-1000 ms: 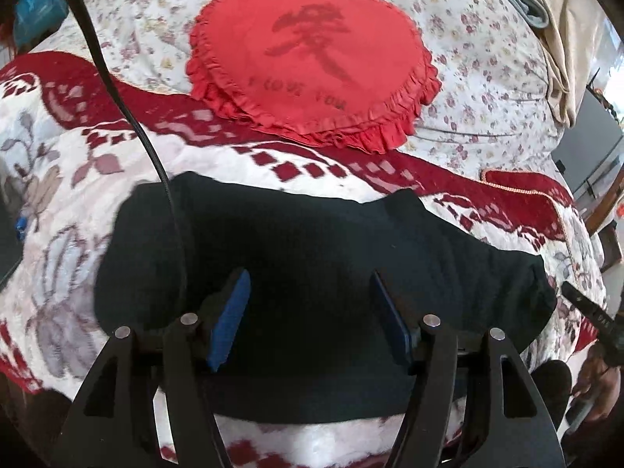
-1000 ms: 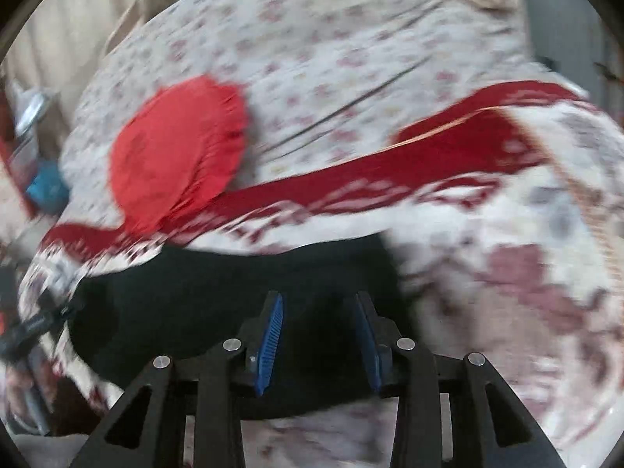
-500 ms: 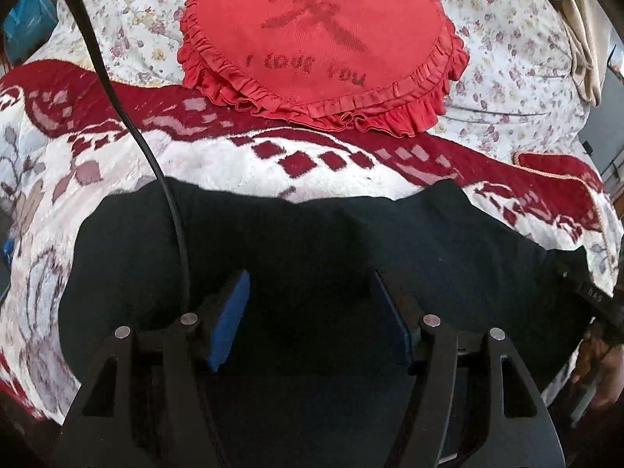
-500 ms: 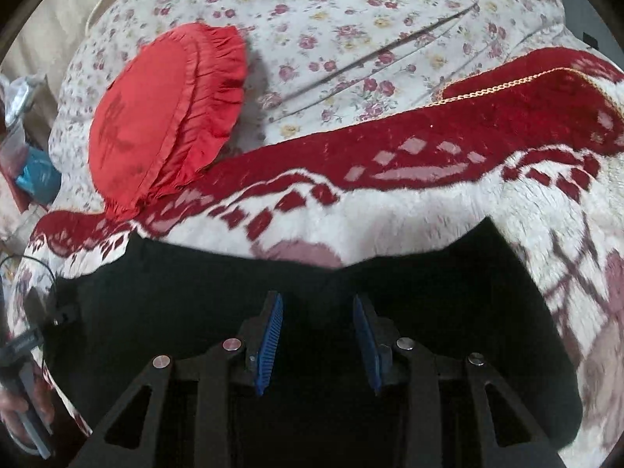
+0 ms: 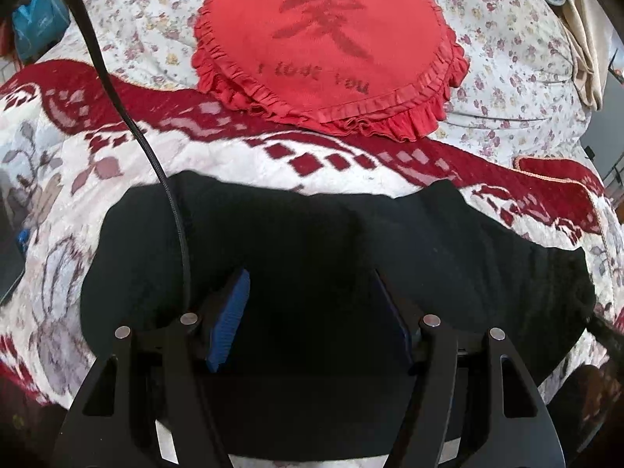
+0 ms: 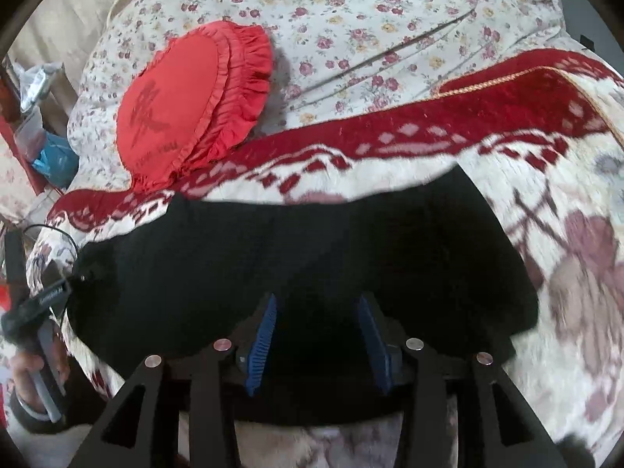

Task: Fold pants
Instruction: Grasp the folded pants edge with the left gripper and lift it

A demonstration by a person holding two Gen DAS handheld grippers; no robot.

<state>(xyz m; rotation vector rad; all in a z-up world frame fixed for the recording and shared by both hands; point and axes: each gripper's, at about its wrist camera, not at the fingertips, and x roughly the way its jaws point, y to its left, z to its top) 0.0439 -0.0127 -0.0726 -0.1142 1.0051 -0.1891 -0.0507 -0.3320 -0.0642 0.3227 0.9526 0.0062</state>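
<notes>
1. I hold one claw in each hand, and both hover low over black pants that lie flat across a bed.
2. My left claw is spread wide, blue pads apart, with dark cloth showing between them. It grips nothing.
3. My right claw is also spread, a little narrower, and empty. The pants fill the lower middle of its view.
4. The pants form one wide, dark band running left to right, already doubled over as far as I can judge. Folds and seams are hard to make out because the fabric is so dark.
5. I judge the cloth soft, limp and light. It should drape and sag from any single pinch, so it needs a hold at two points.
6. The best places to take hold look like the two near corners of the band, one per claw, pinching all layers together at the edge.
7. Under the pants lies a plush red and white blanket with a diamond border. It looks grippy and soft, so a pad could snag it along with the pants.
8. Beyond that is a floral bedsheet, with a red frilled heart cushion well apart from the pants.
9. A black cable trails across the left view and over the pants' left end.
10. Cluttered items sit off the bed's far left side, too small to name.
</notes>
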